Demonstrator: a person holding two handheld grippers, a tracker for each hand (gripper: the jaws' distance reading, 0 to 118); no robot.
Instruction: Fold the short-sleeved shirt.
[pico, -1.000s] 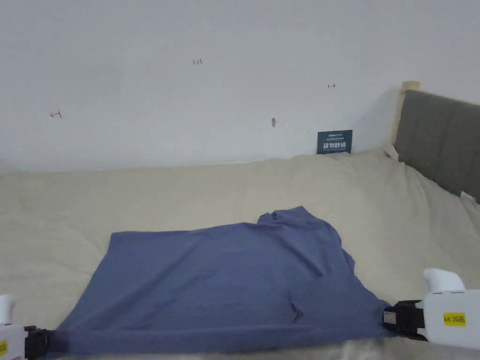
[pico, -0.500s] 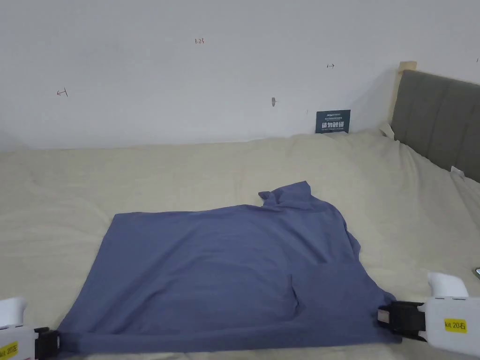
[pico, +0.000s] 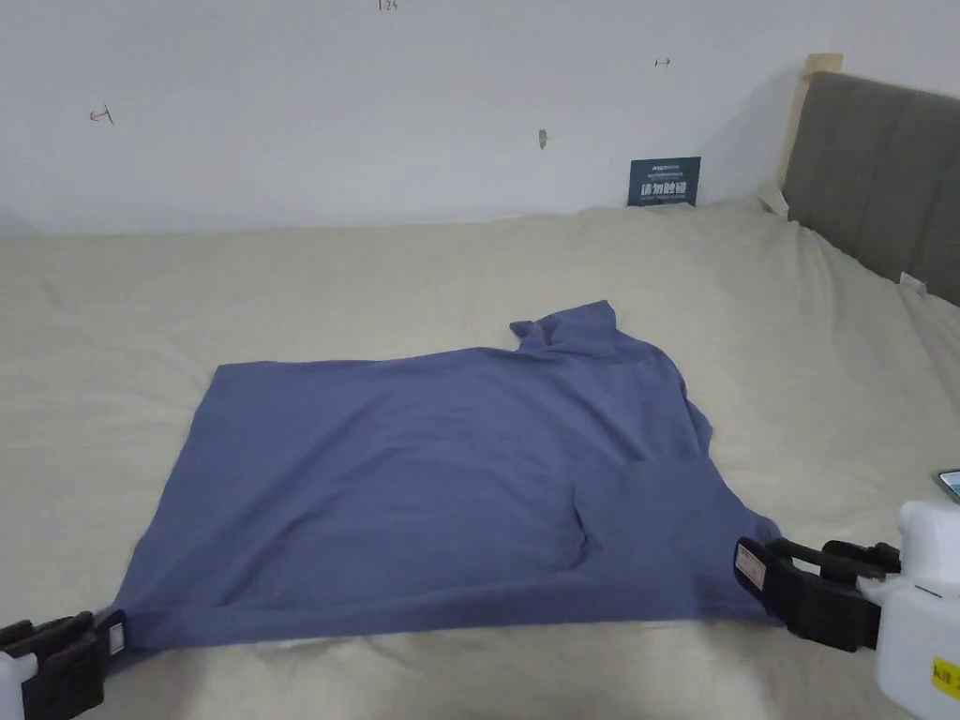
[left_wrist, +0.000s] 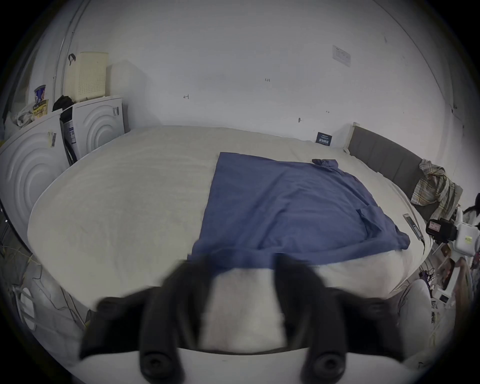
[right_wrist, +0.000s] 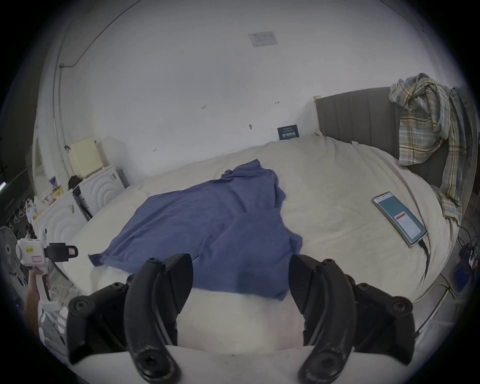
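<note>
A: Head view, what've we got?
B: Blue shirt (pico: 422, 487) lying flat on the bed (pico: 281, 291), collar toward the wall.
A: Tools?
B: Left tool (left_wrist: 242, 259) w/ jaws apart at the near left corner; right tool (right_wrist: 240, 267) also spread (hem between them, not pinched). Phone (right_wrist: 398, 218) beside.

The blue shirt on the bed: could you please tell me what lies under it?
The blue shirt lies spread on the cream bed cover, which shows all around it. Whatever else may be beneath the cloth is covered and cannot be seen.
</note>
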